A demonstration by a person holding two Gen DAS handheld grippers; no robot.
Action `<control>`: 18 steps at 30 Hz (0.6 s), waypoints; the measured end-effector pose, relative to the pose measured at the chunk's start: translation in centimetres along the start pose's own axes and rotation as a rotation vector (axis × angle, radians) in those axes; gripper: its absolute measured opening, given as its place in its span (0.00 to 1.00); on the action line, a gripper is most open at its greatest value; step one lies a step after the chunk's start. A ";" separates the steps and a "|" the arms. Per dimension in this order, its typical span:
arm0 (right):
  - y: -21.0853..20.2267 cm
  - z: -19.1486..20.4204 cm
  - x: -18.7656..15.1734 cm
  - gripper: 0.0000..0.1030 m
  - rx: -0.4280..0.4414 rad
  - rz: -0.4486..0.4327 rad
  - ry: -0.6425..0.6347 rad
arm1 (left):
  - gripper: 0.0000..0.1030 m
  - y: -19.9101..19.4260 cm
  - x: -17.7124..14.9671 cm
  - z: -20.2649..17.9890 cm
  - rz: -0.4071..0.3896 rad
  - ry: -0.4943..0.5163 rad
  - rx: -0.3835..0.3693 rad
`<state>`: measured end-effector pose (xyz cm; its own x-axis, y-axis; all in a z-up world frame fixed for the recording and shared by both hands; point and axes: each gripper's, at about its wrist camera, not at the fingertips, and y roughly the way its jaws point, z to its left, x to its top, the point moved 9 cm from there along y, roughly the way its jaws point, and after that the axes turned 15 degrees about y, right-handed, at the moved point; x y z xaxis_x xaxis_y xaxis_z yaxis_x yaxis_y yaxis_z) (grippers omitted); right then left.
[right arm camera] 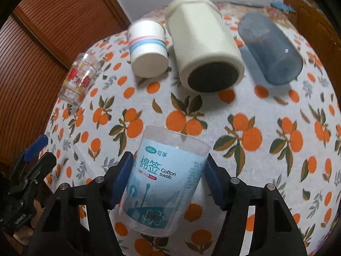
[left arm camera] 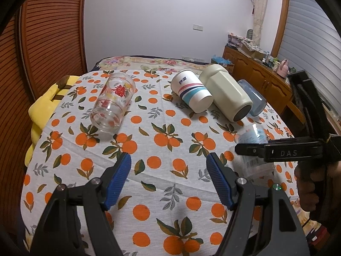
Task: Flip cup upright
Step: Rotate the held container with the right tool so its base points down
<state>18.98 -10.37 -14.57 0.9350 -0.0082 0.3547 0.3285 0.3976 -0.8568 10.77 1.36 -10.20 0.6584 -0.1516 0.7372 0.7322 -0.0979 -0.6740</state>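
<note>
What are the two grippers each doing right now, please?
Left gripper: open, holding nothing.
Right gripper: shut on the cotton swab container.

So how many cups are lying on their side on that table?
4, in a row: floral glass far left, striped cup, cream cup, blue cup far right. The right gripper holds a fifth, the cotton swab tub.

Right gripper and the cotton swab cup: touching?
Touching. The right wrist view shows the right gripper with both jaws pressed against the cotton swab cup.
</note>
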 end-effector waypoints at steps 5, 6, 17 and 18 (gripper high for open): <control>-1.5 1.1 0.8 0.64 0.003 -0.136 -0.083 | 0.71 0.1 -0.2 0.0 0.006 0.000 0.000; -1.7 1.3 0.9 0.64 -0.005 -0.160 -0.110 | 0.71 0.1 -0.2 0.0 0.006 -0.001 0.000; -3.1 2.6 0.8 0.59 -0.030 -0.287 -0.233 | 0.71 0.1 -0.3 0.3 0.003 -0.009 0.007; -3.0 2.6 0.7 0.59 -0.033 -0.285 -0.237 | 0.71 0.1 -0.3 0.3 0.004 -0.008 0.007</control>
<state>18.32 -9.14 -10.80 0.7495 0.0994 0.6545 0.5793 0.3800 -0.7211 10.71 1.70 -10.45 0.6627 -0.1438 0.7350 0.7308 -0.0906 -0.6766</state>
